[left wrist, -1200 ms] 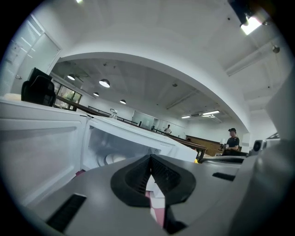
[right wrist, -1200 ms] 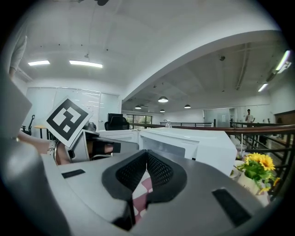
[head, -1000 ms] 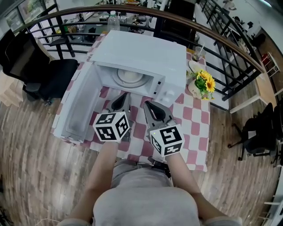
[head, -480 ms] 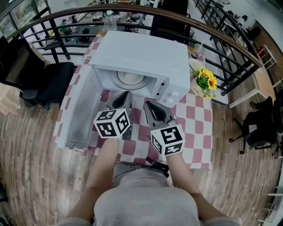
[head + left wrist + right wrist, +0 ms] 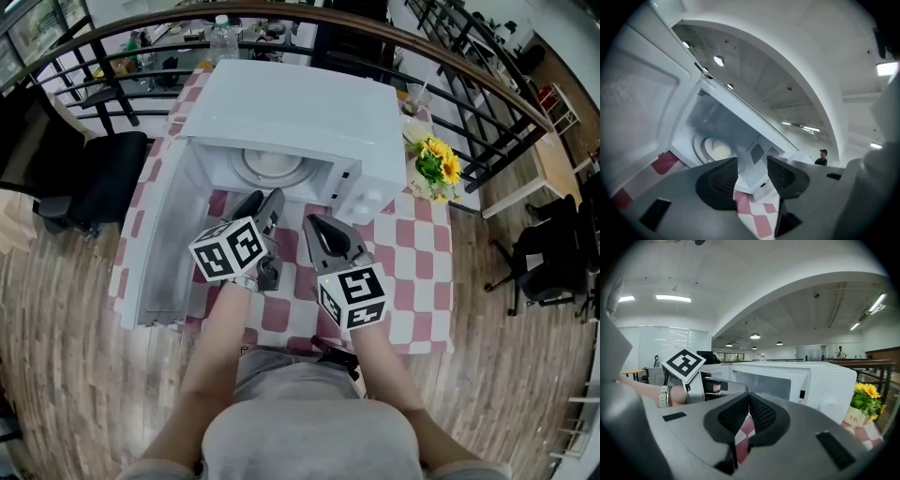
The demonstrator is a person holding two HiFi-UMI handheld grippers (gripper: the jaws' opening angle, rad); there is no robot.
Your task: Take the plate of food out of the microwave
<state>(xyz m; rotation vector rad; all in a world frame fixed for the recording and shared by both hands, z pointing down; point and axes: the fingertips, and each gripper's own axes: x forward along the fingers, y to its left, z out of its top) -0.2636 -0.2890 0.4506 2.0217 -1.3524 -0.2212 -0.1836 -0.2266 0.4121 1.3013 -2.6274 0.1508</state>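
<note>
Left gripper (image 5: 262, 201) jaws just opening, empty, aimed to take round white plate of food (image 5: 274, 166) in open white box microwave (image 5: 300, 103); right gripper (image 5: 311, 222) jaws pressed together, empty

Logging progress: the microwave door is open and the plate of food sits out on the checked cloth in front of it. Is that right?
Not quite. The microwave does have its door open, but the plate of food is inside it, not taken out. The head view shows this.

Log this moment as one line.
white microwave: door open | white plate of food: inside | left gripper: just opening, empty | right gripper: shut
</note>
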